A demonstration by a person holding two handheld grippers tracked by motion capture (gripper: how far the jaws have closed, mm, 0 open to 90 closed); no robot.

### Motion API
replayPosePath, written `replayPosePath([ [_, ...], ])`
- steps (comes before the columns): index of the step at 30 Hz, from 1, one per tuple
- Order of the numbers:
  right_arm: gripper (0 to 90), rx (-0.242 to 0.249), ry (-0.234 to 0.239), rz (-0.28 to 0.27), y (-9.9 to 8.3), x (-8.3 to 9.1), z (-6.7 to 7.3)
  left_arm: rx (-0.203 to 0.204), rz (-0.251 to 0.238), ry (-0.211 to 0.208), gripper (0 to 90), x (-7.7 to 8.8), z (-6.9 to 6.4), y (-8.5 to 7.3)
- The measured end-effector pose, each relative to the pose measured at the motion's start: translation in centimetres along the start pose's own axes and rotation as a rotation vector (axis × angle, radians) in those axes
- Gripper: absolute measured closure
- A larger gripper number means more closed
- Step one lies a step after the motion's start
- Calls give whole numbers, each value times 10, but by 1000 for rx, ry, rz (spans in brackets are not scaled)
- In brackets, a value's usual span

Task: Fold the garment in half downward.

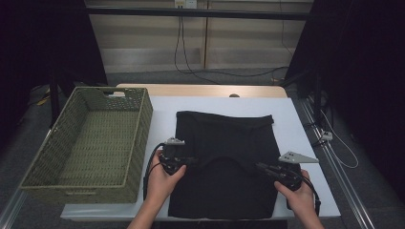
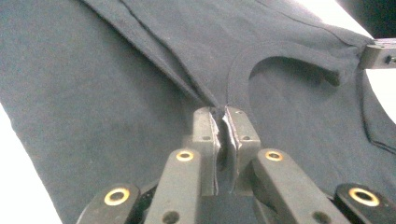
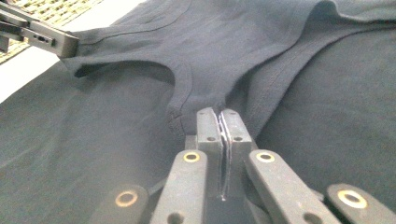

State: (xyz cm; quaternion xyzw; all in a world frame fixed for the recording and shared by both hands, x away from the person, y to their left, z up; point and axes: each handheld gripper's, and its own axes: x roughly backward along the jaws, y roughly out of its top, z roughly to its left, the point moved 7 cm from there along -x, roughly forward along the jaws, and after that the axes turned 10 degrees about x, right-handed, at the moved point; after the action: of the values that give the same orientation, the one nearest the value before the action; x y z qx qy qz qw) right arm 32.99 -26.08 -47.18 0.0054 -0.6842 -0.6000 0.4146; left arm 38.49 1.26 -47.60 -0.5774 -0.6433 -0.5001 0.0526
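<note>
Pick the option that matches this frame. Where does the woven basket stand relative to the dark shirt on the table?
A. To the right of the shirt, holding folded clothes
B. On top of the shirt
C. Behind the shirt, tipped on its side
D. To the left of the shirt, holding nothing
D: in the high view the woven basket stands upright at the left of the dark shirt, and its inside is bare.

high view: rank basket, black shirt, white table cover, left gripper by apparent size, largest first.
1. white table cover
2. black shirt and basket: look alike in extent, so no ranking between them
3. left gripper, clamped on the shirt's neckline, clearly the smallest
</note>
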Motion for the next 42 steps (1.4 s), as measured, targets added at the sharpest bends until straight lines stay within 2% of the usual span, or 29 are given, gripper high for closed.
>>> replayPosePath([
  [7,891,-13,11,12,-7,5,4,12,-4,-7,840,4,1,-3],
  [9,891,-9,13,5,-6,7,4,13,-12,-14,840,6,-1,-3],
  [10,891,-18,14,5,-6,8,4,9,0,-21,840,8,-2,-4],
  [15,891,-13,19,-9,-6,11,6,16,-5,-17,841,10,-2,-6],
  [23,892,-10,40,-19,-8,24,16,20,6,-27,841,15,-5,-13],
  [24,892,-4,47,-17,-9,25,18,25,10,-35,841,15,-5,-14],
  [28,892,-8,54,2,-13,27,20,34,29,-25,841,16,-4,-23],
  [33,880,7,66,32,-20,25,25,25,45,-9,827,15,-2,-30],
  [35,794,10,67,45,-23,21,26,20,51,-10,771,14,-1,-31],
  [36,730,4,61,56,-24,20,26,27,52,-8,719,13,0,-31],
  [38,647,14,56,52,-23,19,25,14,45,1,608,12,1,-30],
  [41,535,12,31,31,-17,19,21,20,0,21,443,15,6,-20],
  [42,487,4,22,23,-15,19,19,-3,-20,39,392,16,10,-15],
])
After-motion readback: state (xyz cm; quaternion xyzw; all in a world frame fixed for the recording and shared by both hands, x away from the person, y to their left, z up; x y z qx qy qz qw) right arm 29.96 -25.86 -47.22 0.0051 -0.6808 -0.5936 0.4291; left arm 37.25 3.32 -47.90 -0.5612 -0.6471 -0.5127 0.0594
